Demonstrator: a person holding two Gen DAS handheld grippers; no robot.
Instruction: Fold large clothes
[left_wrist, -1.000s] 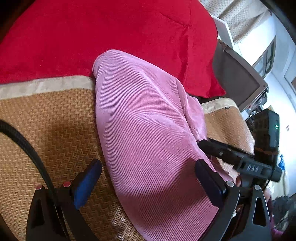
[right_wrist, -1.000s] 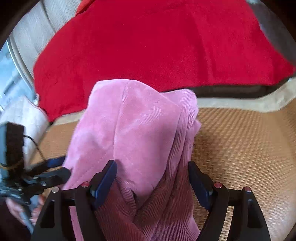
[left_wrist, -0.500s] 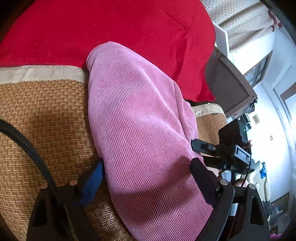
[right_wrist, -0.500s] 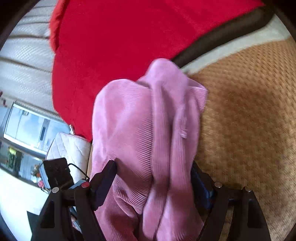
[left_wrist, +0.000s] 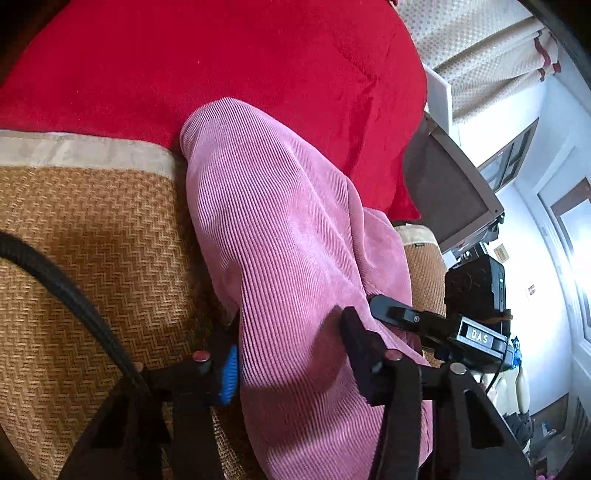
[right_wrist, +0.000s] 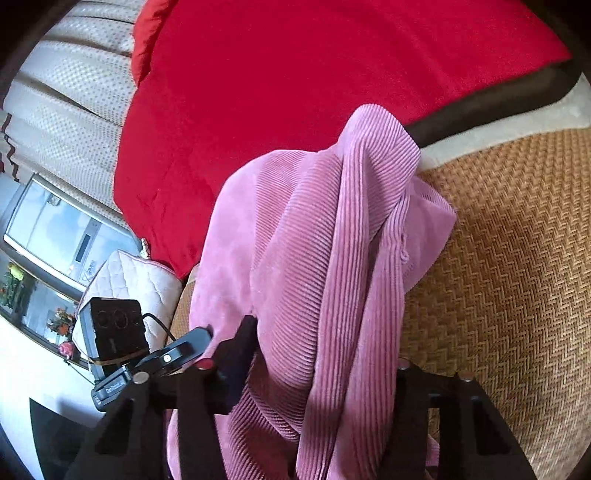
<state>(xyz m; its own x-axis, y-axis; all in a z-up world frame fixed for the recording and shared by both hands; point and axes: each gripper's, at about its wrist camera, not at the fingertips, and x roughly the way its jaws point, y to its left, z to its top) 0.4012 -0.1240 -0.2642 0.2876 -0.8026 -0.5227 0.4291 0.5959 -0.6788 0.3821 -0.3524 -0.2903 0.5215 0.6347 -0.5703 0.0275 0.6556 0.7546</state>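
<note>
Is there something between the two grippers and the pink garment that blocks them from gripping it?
Nothing visible does. The pink corduroy garment already lies between the jaws of the left gripper and of the right gripper, which are both closing on it, over the woven mat.

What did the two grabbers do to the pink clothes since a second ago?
Both jaws are closing in on the pink garment: the left gripper and right gripper stood wide apart before, and now squeeze bunched cloth. The woven mat and red blanket stayed put.
</note>
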